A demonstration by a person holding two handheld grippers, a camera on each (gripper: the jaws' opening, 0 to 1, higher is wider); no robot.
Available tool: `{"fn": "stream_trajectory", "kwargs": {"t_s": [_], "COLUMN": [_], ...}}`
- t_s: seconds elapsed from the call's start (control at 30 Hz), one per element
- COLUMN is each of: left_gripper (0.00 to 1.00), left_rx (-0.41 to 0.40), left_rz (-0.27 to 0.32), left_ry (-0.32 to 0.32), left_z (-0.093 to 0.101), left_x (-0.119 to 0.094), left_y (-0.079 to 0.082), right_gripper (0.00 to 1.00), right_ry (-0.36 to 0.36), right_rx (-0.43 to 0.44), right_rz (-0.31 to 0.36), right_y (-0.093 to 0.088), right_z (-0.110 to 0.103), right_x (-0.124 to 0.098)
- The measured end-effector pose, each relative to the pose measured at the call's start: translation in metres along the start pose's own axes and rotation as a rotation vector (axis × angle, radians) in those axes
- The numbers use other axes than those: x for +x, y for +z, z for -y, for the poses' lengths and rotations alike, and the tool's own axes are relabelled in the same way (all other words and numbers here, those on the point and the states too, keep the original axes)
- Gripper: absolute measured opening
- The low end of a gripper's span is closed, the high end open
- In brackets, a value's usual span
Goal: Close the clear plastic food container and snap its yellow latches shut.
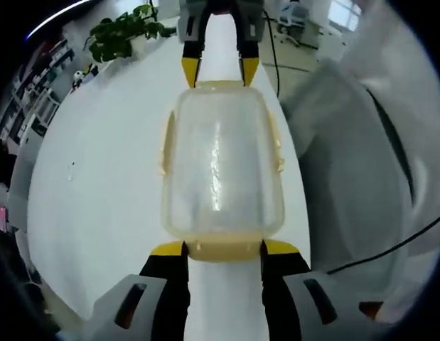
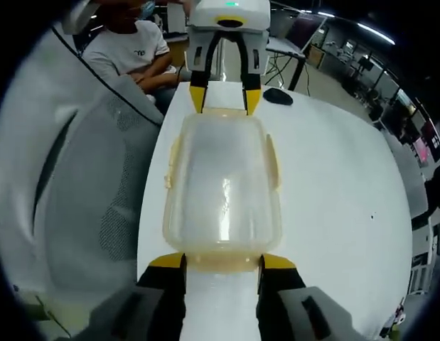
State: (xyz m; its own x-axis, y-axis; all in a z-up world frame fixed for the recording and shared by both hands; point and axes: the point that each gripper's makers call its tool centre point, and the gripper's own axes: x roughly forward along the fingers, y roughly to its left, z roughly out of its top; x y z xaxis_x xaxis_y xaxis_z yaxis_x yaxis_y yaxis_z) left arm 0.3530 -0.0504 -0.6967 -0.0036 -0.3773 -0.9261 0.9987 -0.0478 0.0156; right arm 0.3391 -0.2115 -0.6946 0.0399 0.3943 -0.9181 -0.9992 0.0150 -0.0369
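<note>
- The clear plastic food container (image 1: 221, 167) lay lid-up on the white bench (image 1: 99, 199), its long axis running between the two claws.
- In the left gripper view, the left claw (image 1: 223, 249) rose from the bottom with its yellow tips apart, one at each corner of the container's near end, flanking the near yellow latch (image 1: 223, 249).
- Whether those tips touched the latch or only stood beside it could not be told.
- At the container's far end in that view, the right claw (image 1: 220, 69) reached in from the top, its jaws likewise apart and set at the two far corners.
- In the right gripper view, the same arrangement showed from the other end: the right claw (image 2: 223, 261) spread at the near latch (image 2: 223, 263), the left claw (image 2: 224, 99) spread at the far end of the container (image 2: 223, 188).
- The side latches (image 2: 274, 163) lay along the container's long edges; whether they were snapped down could not be told.
- A potted plant (image 1: 124, 34) stood at the far edge of the bench in the left gripper view.
- A mesh-backed chair (image 2: 99, 206) stood beside the bench (image 2: 333, 199), a seated person (image 2: 131, 50) was beyond it, and a dark computer mouse (image 2: 278, 96) lay on the bench.
</note>
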Motion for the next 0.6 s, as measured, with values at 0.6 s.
{"fn": "stream_trajectory", "kwargs": {"t_s": [0.6], "left_gripper": [0.36], "left_rx": [0.006], "left_rz": [-0.010], "left_ry": [0.006], "left_z": [-0.003], "left_x": [0.034], "left_y": [0.025], "right_gripper": [0.36], "right_ry": [0.004], "right_rx": [-0.002], "right_rz": [-0.033], "right_y": [-0.040], "right_z": [0.003], "right_x": [0.002]}}
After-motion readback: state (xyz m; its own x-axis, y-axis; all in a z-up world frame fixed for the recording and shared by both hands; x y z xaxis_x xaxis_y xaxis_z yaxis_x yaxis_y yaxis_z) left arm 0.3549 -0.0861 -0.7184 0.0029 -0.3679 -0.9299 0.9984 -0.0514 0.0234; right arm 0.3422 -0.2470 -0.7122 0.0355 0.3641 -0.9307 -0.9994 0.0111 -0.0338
